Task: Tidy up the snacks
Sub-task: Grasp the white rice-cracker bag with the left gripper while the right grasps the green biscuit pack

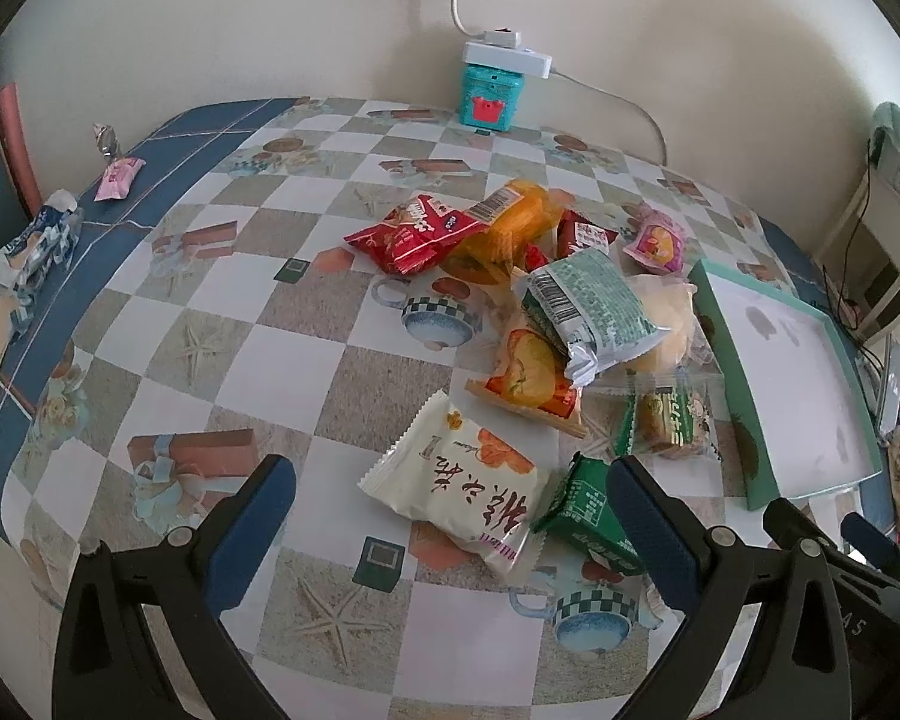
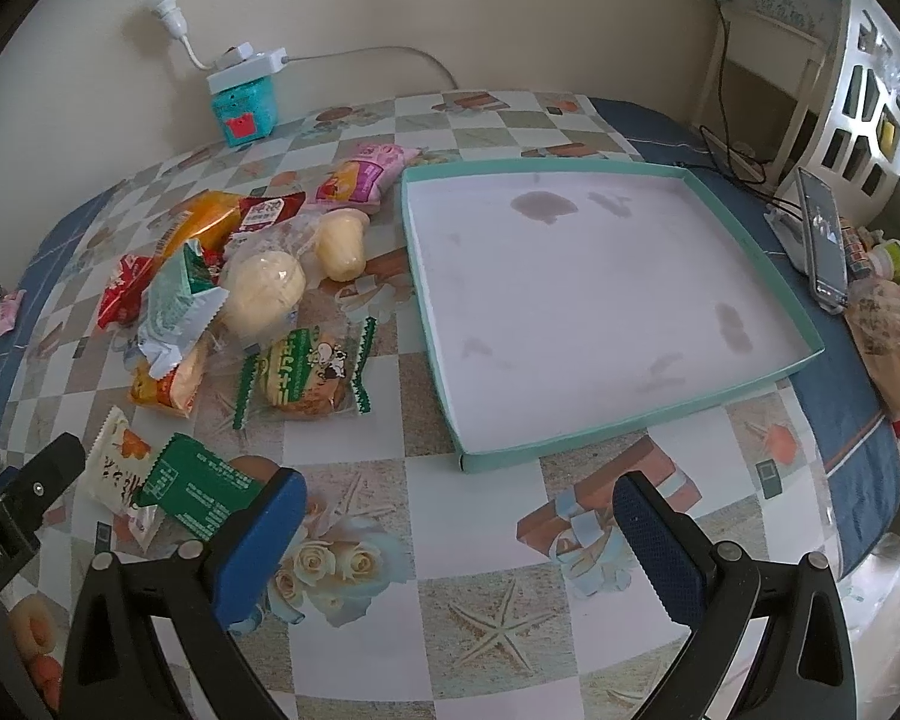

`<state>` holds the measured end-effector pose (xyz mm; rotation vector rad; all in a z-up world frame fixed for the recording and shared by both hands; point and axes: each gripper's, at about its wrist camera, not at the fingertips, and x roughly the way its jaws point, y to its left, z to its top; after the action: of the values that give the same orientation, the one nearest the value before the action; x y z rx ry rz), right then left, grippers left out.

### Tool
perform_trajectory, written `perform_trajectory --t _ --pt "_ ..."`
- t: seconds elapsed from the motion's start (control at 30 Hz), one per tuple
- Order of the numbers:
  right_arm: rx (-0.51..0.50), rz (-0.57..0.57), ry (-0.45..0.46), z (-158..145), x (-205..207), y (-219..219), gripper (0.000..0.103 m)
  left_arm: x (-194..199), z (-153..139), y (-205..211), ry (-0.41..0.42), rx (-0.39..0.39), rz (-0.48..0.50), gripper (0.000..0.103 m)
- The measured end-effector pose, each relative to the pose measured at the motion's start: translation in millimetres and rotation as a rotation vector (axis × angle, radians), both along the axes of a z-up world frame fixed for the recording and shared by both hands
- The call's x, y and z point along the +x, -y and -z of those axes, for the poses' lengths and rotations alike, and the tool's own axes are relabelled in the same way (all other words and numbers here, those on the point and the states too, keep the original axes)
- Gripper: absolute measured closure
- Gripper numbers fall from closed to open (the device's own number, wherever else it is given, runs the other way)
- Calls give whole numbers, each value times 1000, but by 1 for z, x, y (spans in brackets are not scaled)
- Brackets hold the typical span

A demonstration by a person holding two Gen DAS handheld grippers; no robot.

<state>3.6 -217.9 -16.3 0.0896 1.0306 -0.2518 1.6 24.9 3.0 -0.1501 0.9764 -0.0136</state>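
Tablecloth (image 2: 498, 648) looked like smooth printed vinyl, faint sheen. Tray (image 2: 624, 420) was matt cardboard, teal walls, pale paper floor with dull stains. White pastry packet (image 1: 456, 480) was matt-satin plastic film with crimped edges; silver-green packet (image 1: 594, 306) was shiny foil film, creased. Red snack bag (image 1: 414, 234) and orange bag (image 1: 510, 222) were glossy plastic. Clear wrapper (image 2: 306, 372) was glossy transparent film. Left gripper (image 1: 450, 522) pads (image 1: 252, 534) were blue textured rubber on matt black plastic arms; right gripper (image 2: 459, 546) pads (image 2: 660, 546) likewise, finely ribbed. Power strip (image 1: 507, 57) was smooth white plastic.
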Motion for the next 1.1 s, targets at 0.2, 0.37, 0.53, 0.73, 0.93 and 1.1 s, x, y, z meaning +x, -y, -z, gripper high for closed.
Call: perform_trajectory --t 0.2,0.37,0.53,0.73,0.93,1.1 --pt "0 -10 1 0 0 -3 0 1 1 -1 -8 2 3 0" --pt "43 -43 0 2 5 -7 0 5 9 -6 -32 37 -14 0" --pt "86 -145 -54 17 19 -33 0 10 21 -14 -76 30 -35 0" --pt "28 -280 -97 34 30 -69 0 20 35 -28 -153 -28 -95 0" --pt "42 -343 -106 41 36 -83 0 29 40 -35 -191 -62 -123 0" --pt "67 -373 -97 34 34 -83 0 30 46 -43 -210 -80 -144 0"
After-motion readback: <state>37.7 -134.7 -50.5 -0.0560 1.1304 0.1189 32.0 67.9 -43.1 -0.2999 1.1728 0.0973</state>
